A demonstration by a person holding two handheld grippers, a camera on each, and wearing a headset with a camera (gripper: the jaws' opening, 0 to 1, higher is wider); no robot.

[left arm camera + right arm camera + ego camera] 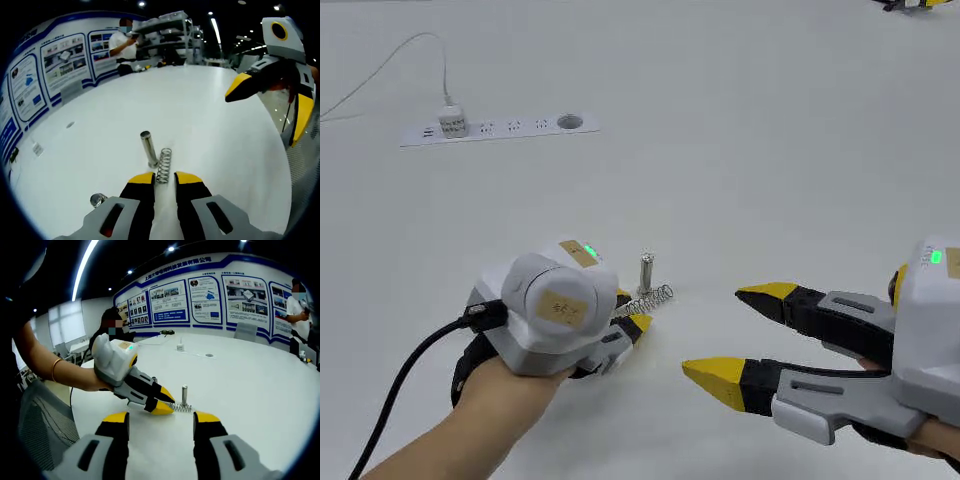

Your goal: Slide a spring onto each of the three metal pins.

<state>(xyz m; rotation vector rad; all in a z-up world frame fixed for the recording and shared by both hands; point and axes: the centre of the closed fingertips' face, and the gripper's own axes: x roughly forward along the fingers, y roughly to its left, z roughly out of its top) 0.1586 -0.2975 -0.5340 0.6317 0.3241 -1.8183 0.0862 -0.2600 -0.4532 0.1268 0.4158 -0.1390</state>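
Far over on the left of the white desk lies a white power strip with one white plug in it, its cable trailing off toward the edge. Nearer, a hand holds the left gripper low over the desk, with a black lead running from its back. Its yellow-tipped jaws are drawn narrow and pinch the near end of a small wire spring. In the left gripper view a short shiny metal piece stands on the desk just left of that gripper's body; I cannot tell what it is. The spring reaches out from the jaw tips, roughly level, and its free end comes just beside the foot of an upright metal pin. It runs alongside the pin, not over it, and the pin's shaft is bare. Whether the spring's free end touches the desk I cannot tell. The pin stands on the desk just beyond the left gripper's tips. Well off to the right, the right gripper hovers with its jaws spread wide and nothing between them, tips pointing left toward the pin and spring
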